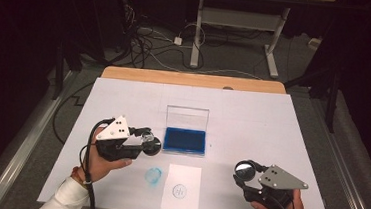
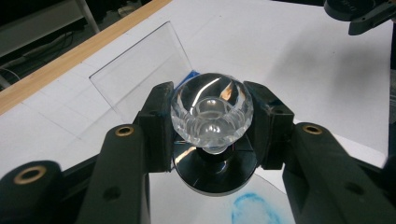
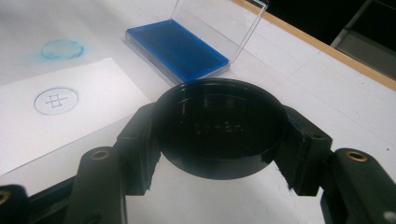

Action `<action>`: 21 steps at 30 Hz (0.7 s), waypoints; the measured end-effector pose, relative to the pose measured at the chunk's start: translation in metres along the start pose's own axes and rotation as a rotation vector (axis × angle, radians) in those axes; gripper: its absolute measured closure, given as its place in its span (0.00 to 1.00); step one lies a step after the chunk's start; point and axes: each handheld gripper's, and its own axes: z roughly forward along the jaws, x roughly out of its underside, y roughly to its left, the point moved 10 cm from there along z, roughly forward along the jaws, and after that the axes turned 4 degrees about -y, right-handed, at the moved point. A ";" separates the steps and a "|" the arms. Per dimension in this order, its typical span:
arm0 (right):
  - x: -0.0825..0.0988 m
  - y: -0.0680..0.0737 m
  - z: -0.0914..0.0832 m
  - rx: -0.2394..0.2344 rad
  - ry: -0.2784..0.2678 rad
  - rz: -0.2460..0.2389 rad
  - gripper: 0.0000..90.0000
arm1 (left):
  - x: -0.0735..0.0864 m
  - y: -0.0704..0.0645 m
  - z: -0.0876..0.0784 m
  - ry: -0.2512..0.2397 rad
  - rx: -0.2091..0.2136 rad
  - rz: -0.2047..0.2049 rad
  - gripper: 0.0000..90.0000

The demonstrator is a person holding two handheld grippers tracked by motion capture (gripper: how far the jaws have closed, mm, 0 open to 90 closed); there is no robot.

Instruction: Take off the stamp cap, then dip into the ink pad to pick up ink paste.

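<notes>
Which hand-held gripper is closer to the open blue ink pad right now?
Left. The left hand-held gripper, clamping the stamp, sits just beside the ink pad; the right hand-held gripper, holding the black cap, is farther off.

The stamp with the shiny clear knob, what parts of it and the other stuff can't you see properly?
- Stamp, left gripper view: its printing face points down, hidden by its own black base.
- Black cap, right gripper view: raised lettering inside is too dark to read.
- Printed mark on the paper slip, high view: too small to make out.
- Ink pad, left gripper view: mostly hidden behind the knob and its clear lid.
</notes>
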 end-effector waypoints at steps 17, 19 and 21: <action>-0.001 0.000 0.001 -0.009 -0.001 -0.007 0.43 | -0.003 -0.001 0.004 0.013 0.004 0.012 0.61; -0.001 0.000 0.002 -0.011 -0.003 -0.002 0.43 | -0.006 0.000 0.004 0.011 0.003 0.017 0.61; 0.000 0.000 0.002 -0.013 0.001 -0.005 0.43 | -0.009 0.001 0.004 0.009 0.005 0.023 0.61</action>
